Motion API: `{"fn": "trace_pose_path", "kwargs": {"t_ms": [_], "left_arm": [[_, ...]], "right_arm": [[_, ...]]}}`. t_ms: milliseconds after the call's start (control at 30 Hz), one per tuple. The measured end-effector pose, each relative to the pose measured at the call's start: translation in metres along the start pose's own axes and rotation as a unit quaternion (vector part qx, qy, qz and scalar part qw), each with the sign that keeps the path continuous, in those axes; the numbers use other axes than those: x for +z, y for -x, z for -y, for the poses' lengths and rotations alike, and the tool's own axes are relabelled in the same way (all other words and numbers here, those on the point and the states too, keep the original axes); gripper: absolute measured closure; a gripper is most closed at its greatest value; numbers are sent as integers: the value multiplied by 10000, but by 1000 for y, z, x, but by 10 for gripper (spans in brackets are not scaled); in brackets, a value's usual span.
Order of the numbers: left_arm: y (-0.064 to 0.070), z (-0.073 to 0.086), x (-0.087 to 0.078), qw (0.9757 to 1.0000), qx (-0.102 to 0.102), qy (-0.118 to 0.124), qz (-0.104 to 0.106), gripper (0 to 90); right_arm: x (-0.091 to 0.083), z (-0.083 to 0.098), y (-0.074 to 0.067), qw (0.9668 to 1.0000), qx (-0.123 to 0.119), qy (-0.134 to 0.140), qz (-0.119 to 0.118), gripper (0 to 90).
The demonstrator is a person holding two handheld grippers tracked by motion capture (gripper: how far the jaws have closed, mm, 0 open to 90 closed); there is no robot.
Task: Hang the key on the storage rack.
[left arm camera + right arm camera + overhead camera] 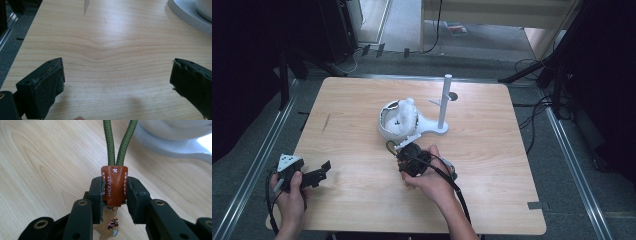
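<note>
A keychain with a brown leather tab [114, 186] and an olive-green cord loop [110, 145] is pinched between the jaws of my right gripper [114, 191], which is shut on the tab. In the high view the right gripper [406, 149] is at mid-table, just in front of a white stand [432, 125], and the cord loop [390, 146] pokes out toward the stand's round dish. The stand has an upright pole [444, 100], and something white and fluffy [404, 116] lies in the dish. My left gripper [323, 169] rests near the table's front left, its jaws wide open over bare wood [117, 72].
The wooden table [482, 150] has open surface to the right and left of the stand. The stand's white base edge [190, 17] shows far ahead of the left gripper. Metal rails and cables run on the floor around the table.
</note>
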State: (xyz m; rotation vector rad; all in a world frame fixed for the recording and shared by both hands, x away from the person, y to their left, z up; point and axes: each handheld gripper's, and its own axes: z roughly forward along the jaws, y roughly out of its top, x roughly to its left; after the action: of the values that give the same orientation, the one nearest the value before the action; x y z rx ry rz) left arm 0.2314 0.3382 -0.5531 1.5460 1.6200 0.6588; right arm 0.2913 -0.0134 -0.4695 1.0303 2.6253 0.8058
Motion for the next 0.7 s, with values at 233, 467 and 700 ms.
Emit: {"fn": "trace_pose_path", "kwargs": {"t_ms": [233, 467, 700], "left_arm": [[0, 0, 0, 10000, -2, 1, -2, 4], [0, 0, 0, 10000, 8, 1, -11, 4], [0, 0, 0, 10000, 23, -1, -10, 4]], "right_arm": [[-17, 1, 7, 9983, 183, 543, 117, 688], [-27, 4, 12, 9955, 349, 851, 231, 689], [-39, 7, 21, 9892, 628, 1258, 419, 689]]}}
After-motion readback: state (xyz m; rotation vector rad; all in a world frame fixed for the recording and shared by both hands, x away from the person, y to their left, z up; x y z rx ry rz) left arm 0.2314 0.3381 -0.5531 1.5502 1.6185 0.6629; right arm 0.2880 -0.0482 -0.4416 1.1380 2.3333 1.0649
